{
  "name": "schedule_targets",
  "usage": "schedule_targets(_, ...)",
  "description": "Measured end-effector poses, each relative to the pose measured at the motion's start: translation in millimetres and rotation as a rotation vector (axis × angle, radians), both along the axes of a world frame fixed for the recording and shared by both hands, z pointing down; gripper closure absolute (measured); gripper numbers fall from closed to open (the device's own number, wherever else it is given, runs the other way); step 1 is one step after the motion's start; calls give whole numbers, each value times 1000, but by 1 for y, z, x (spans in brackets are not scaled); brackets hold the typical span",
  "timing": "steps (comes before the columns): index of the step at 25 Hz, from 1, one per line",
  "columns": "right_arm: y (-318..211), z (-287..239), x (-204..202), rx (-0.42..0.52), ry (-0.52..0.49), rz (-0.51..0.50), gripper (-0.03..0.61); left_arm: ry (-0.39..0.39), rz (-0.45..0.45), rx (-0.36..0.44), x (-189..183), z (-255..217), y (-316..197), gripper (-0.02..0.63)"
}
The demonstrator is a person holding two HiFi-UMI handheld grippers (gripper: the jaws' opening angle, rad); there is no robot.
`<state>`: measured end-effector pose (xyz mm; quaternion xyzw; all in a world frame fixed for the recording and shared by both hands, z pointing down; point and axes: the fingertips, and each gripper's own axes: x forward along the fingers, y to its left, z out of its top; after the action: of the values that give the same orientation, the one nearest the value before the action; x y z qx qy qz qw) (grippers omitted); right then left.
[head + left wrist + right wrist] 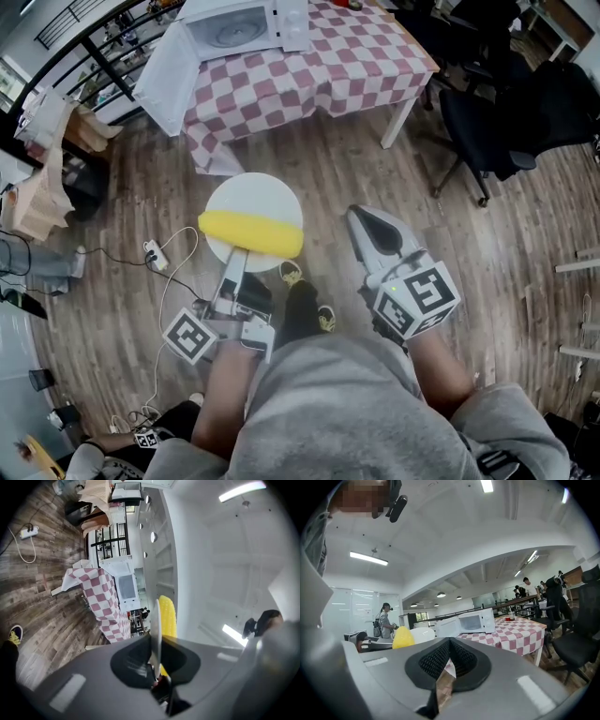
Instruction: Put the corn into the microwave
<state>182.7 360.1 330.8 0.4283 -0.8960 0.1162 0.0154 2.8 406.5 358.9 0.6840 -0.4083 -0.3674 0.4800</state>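
The left gripper [235, 255] clamps the plate [253, 192], corn [251, 234] loose on top; the right gripper [360, 217] closed, empty; a tilt could spill it before the microwave [239, 26].

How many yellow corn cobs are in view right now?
1. The yellow corn cob lies on the round white plate clamped in the left gripper; none shows elsewhere, though others could be hidden.
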Motion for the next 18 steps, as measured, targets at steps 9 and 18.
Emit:
schedule_targets(9, -71, -5, -21, 28, 72, -11, 583, -8, 6, 6, -28, 7, -66, 580)
schedule_targets(18, -159, -22, -60, 81, 131, -36, 583, 0, 23, 24, -55, 2, -149, 580)
